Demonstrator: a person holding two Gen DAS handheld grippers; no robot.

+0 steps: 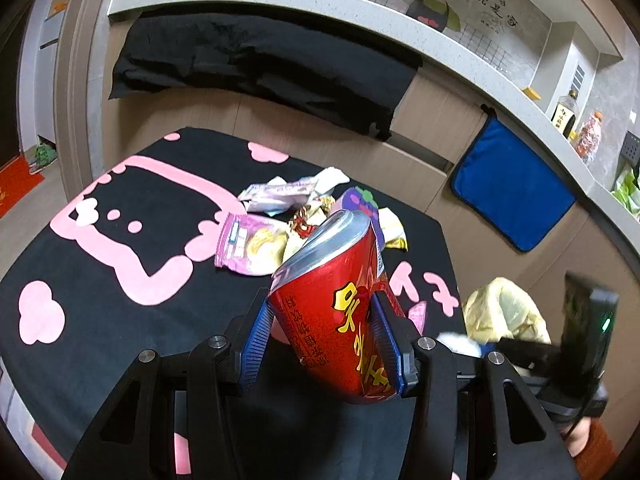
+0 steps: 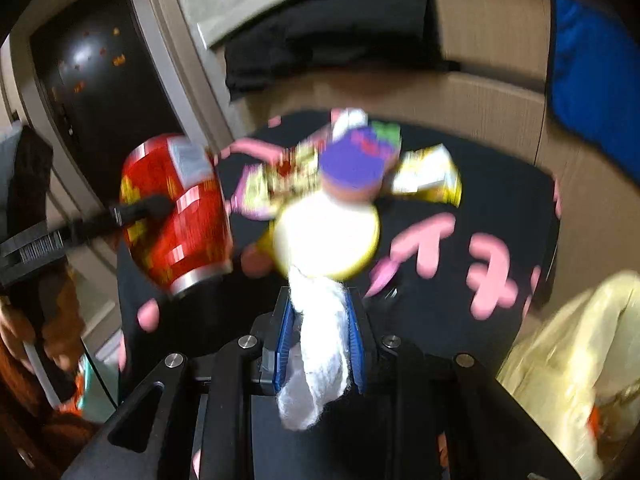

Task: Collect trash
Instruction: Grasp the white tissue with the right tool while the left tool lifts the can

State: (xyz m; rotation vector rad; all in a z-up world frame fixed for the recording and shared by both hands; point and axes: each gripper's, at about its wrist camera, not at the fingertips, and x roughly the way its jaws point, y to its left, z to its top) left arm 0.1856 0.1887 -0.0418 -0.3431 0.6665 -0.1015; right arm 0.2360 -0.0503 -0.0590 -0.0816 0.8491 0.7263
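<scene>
My left gripper is shut on a red drink can with yellow lettering, held tilted above the black and pink table. The can also shows in the right wrist view, at the left. My right gripper is shut on a white crumpled tissue, held above the table; this view is blurred. Several snack wrappers lie in a pile at the table's far side, with a purple-lidded cup among them.
A pale yellow plastic bag hangs open off the table's right edge, also seen in the right wrist view. A blue cloth hangs on the counter front. A black cloth drapes under the countertop.
</scene>
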